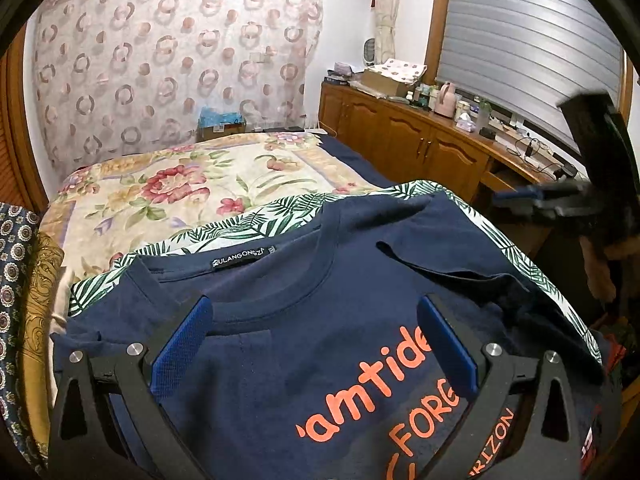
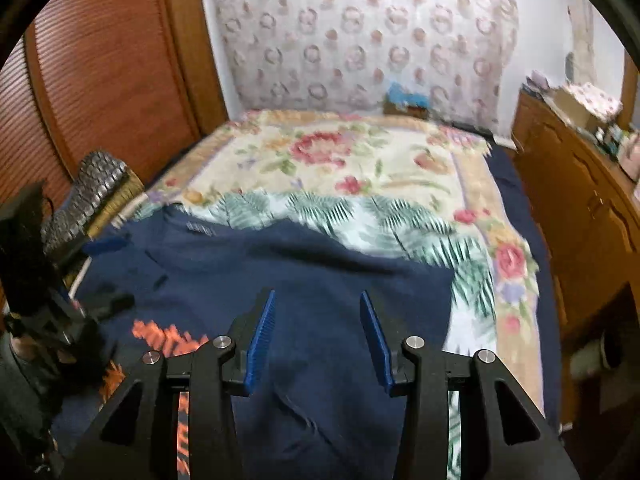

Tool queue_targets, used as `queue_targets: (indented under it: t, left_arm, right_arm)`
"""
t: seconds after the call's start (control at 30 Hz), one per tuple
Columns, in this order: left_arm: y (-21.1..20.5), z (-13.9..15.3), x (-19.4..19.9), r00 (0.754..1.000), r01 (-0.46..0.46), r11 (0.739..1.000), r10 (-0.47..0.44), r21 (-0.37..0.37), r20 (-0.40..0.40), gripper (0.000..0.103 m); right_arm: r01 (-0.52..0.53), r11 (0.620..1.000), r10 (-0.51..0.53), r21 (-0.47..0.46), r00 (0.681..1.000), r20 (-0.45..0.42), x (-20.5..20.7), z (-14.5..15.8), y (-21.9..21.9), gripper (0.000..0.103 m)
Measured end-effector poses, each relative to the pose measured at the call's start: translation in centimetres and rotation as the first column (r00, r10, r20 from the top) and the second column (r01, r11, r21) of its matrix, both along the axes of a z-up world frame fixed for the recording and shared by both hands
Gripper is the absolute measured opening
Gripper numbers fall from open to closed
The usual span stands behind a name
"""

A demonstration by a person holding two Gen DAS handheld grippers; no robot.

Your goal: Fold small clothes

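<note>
My left gripper (image 1: 316,340), black-framed with ribbed blue pads, hangs with its jaws spread wide, and nothing is clamped between them; the pads frame the chest of the navy blue cotton T-shirt with orange printed lettering (image 1: 320,360), though I cannot tell whether they brush the fabric or float just above it. My right gripper (image 2: 318,336), of the same black and blue build, has its jaws partly apart, narrower than the left, and the gap between them is empty of cloth; only the navy fabric lies beneath. The T-shirt lies spread front-up, its round collar and black neck label towards the far end of the bed, one short sleeve folded in across the shoulder. It rests on a white sheet printed with green palm leaves (image 1: 280,212), which shows as a border around the collar and along the side. That sheet in turn lies on a cream bedspread with large pink and red flowers (image 1: 192,184). In the left wrist view my right gripper appears blurred at the far right edge, beyond the sleeve. A brown wooden cabinet with panelled doors (image 1: 400,132) runs along the side of the bed, cluttered with small items on top.
</note>
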State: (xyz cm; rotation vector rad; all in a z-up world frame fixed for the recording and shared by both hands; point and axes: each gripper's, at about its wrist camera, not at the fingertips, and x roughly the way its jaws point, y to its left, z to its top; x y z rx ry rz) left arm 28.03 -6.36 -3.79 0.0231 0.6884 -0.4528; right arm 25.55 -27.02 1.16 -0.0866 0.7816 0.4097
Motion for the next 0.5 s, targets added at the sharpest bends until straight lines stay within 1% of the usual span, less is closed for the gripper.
queue_targets:
  t: [0.17,0.27,0.33,0.37,0.4,0.43,0.47,0.5]
  left_arm:
    - [0.2,-0.2,0.1,1.000,-0.002,1.000,0.002,0.003,-0.002,0.102]
    - [0.2,-0.2,0.1,1.000,-0.002,1.000,0.002,0.002,-0.002,0.102]
    - [0.2,-0.1,0.1,1.000,-0.002,1.000,0.002,0.002,-0.002,0.102]
    - [0.2,-0.1,0.1,1.000,-0.002,1.000,0.002,0.001,-0.002,0.102]
    - [0.2,-0.1,0.1,1.000,-0.002,1.000,0.002,0.002,-0.002,0.102]
    - [0.2,-0.2,0.1,1.000,-0.005,1.000,0.005,0.002,0.000,0.102]
    - [0.3,-0.2,0.1,1.000,-0.008,1.000,0.008,0.003,0.001,0.102]
    - [0.5,-0.3,0.1,1.000,-0.012,1.000,0.012,0.004,0.003,0.102]
  right_arm:
    - [-0.013,1.000,0.012,-0.018,0.997,-0.076,-2.3,-2.5,0.1,0.045]
    - [-0.001,0.999,-0.004,-0.048,0.995,-0.100,-2.7,-2.9,0.4,0.045]
    - [0.008,0.999,-0.013,-0.046,0.993,-0.119,-2.8,-3.3,0.9,0.045]
    - [0.005,0.999,-0.010,-0.039,0.992,-0.127,-3.0,-3.2,1.1,0.037]
    - [-0.005,0.999,-0.001,-0.040,0.990,-0.138,-2.8,-3.5,1.2,0.024]
    - [-0.017,0.999,0.010,-0.046,0.989,-0.146,-2.3,-3.5,1.5,0.019]
    - [-0.031,0.998,0.024,-0.048,0.989,-0.147,-2.4,-3.5,1.7,0.010]
    - [-0.055,0.998,0.049,-0.038,0.987,-0.151,-2.4,-3.6,2.3,0.007]
